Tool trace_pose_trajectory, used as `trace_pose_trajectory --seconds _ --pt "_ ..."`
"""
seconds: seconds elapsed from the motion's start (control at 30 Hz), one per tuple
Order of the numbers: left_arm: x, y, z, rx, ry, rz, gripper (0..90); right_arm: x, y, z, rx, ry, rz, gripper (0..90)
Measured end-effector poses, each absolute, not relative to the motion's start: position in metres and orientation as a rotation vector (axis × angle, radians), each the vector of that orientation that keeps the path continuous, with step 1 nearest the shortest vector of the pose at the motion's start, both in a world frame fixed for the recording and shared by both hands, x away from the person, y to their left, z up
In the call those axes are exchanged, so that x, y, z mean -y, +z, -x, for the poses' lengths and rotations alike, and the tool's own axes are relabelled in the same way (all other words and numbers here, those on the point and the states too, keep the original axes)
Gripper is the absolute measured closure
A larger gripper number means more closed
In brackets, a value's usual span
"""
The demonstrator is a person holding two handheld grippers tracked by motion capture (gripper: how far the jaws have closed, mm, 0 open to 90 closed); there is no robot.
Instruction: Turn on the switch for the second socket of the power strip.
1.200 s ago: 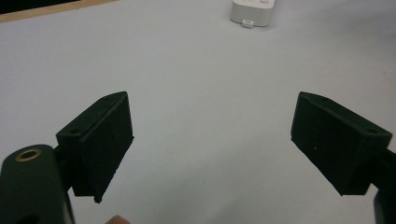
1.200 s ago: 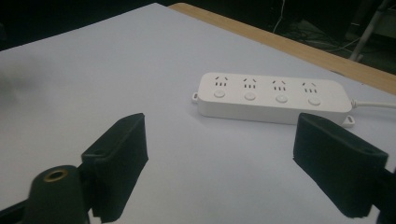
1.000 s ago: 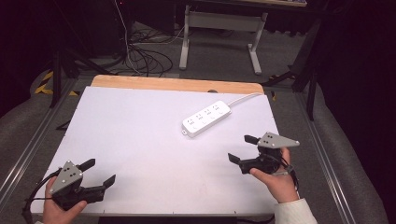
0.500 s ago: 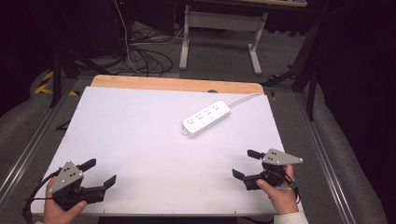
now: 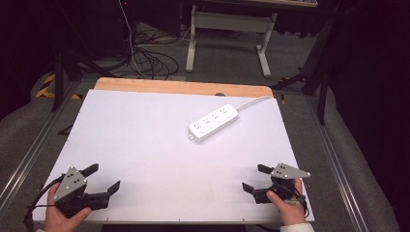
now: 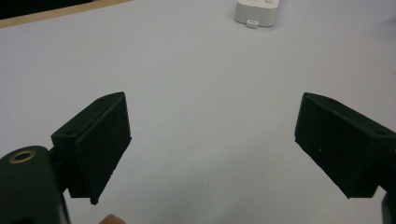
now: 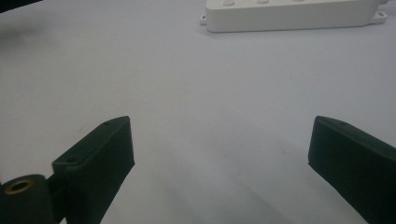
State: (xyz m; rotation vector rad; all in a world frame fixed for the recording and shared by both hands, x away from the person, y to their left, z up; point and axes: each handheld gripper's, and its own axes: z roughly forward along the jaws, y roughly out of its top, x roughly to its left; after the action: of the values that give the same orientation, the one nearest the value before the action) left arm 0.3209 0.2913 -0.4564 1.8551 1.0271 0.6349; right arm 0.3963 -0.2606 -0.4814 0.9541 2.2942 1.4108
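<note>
Dim lab or workshop, white worktable (image 5: 145,145), floor cables (image 5: 145,58), metal stand (image 5: 227,29)

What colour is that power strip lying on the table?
White, cord included. The power strip shows best in the high view.

white power strip (image 5: 214,122), lying flat, angled, right of table centre

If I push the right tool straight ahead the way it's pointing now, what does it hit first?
Most likely the white plastic power strip. In the right gripper view it lies dead ahead of the open right tool, long side facing it, with bare white tabletop between. The exact gap is hard to judge.
</note>
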Motion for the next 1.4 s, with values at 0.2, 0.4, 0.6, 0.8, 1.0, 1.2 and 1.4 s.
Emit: trace_pose_trajectory --seconds 0.2,0.4,0.6,0.8,1.0,1.2,1.4 --pt "-0.291 -0.457 -0.321 -1.028 0.632 -1.853 10.9 0.263 -0.491 -0.392 -2.339 1.333 -0.964 7.3" --pt "-0.291 -0.458 -0.322 -1.024 0.632 -1.853 10.5 0.259 -0.497 -0.389 -2.368 1.279 -0.964 8.0" --pt "-0.292 -0.459 -0.323 -1.024 0.625 -1.832 10.6 0.26 -0.496 -0.39 -2.35 1.287 -0.983 8.0" --pt "-0.293 -0.461 -0.324 -1.001 0.651 -1.839 11.5 0.259 -0.492 -0.388 -2.292 1.301 -0.933 8.3" --pt "-0.293 -0.461 -0.324 -0.989 0.661 -1.831 12.3 0.259 -0.489 -0.386 -2.258 1.327 -0.895 9.2" --pt "-0.293 -0.461 -0.324 -0.992 0.662 -1.836 11.8 0.26 -0.489 -0.386 -2.254 1.338 -0.912 9.6" --pt "-0.294 -0.46 -0.324 -1.006 0.637 -1.825 11.7 0.261 -0.487 -0.385 -2.24 1.355 -0.926 12.3"
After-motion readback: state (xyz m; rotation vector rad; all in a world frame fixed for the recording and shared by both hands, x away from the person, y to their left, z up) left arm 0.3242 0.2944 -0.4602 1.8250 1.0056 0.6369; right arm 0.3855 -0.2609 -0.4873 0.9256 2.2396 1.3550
